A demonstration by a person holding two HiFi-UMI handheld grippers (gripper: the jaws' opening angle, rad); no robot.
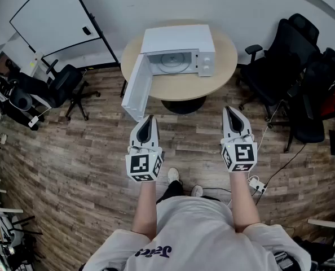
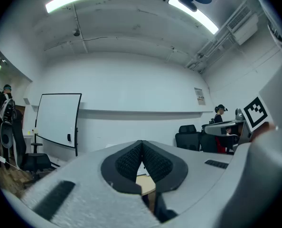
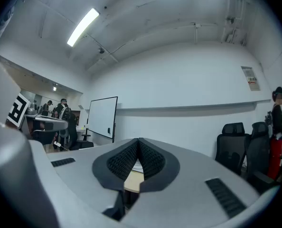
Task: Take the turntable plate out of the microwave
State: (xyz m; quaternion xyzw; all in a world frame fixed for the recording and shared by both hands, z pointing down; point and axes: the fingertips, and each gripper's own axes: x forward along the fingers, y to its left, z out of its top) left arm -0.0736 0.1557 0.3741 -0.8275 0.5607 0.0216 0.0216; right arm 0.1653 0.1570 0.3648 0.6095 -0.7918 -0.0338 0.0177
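- Microwave [image 1: 179, 44]: white, box-shaped, standing on the far table. Its door [image 1: 136, 88] is swung wide open to the left, and the control panel is on its right face.
- Turntable plate [image 1: 172, 62]: pale round disc with concentric rings, lying flat on the floor of the microwave cavity.
- Table [image 1: 226, 66]: circular top in a light wood tone, on a dark central pedestal.
- Left gripper [image 1: 149, 118]: white shell with black ribbed pads and a marker cube at its rear. The jaws are pressed together, empty. It is held level on the near side of the table, well apart from the microwave.
- Right gripper [image 1: 229, 110]: same build, with the jaws likewise closed on nothing. It is level beside the left one.
- Floor [image 1: 88, 168]: wood-plank pattern in brown-grey.
- Office chairs [image 1: 294, 72]: black and padded, to the right of the table.
- Whiteboard [image 1: 54, 16]: white panel with a dark frame, at the far left.
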